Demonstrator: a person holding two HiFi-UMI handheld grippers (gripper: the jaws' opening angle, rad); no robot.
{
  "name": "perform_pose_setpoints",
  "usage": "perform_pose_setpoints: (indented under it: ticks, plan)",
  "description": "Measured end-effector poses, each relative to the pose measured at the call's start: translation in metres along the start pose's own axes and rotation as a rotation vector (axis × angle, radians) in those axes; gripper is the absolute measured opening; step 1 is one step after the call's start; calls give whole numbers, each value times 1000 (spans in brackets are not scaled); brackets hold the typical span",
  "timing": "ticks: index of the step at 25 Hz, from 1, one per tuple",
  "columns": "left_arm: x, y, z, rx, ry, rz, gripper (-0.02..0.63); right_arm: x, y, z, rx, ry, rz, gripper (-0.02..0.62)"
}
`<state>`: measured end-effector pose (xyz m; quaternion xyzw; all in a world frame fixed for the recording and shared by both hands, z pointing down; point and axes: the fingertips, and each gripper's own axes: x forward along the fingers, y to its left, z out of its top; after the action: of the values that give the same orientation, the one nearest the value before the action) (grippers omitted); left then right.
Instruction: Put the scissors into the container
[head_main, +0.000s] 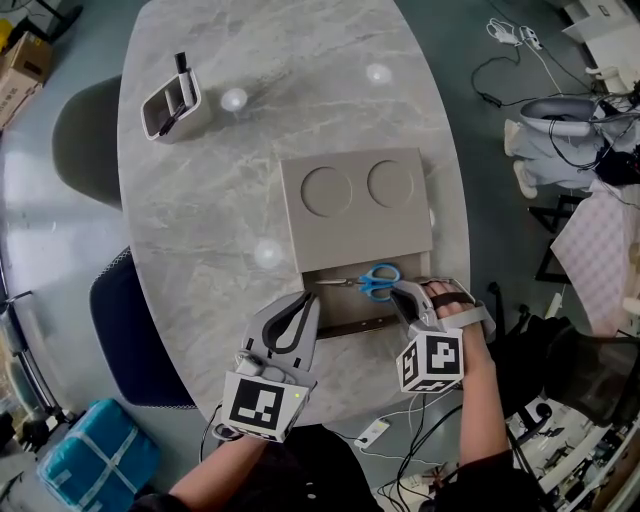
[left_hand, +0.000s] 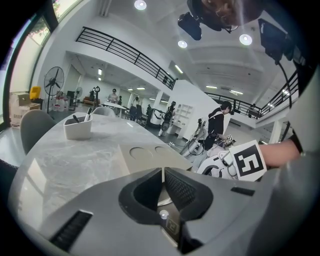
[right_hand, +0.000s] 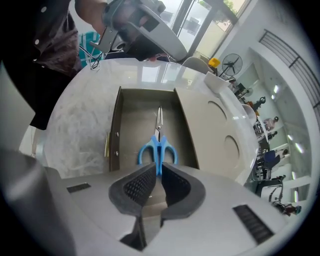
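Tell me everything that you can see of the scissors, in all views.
The scissors have two blue loop handles, plastic by the look, and short silvery blades, closed together. They lie flat on the floor of the container, in its open compartment, apart from its side walls, with the blades pointing away from the right tool. That tool's tips stand right at the handles, with a narrow gap between its jaws; whether they press on the handles cannot be told.
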<state>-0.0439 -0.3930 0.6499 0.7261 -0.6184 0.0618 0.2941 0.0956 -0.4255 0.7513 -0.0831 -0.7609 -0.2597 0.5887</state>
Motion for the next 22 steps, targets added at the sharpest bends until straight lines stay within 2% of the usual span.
perform_pose_setpoints:
  ticks: [4, 13, 22]
  plan:
    - [-1, -4, 1, 12, 2, -6, 28, -3, -9, 7, 11, -13, -42, 0]
    - [-9, -14, 15, 28, -35, -22, 28, -24, -19, 25, 34, -23, -109, -3]
    - [-34, -32, 44, 71, -93, -35, 28, -83, -41, 38, 242, -90, -243, -3]
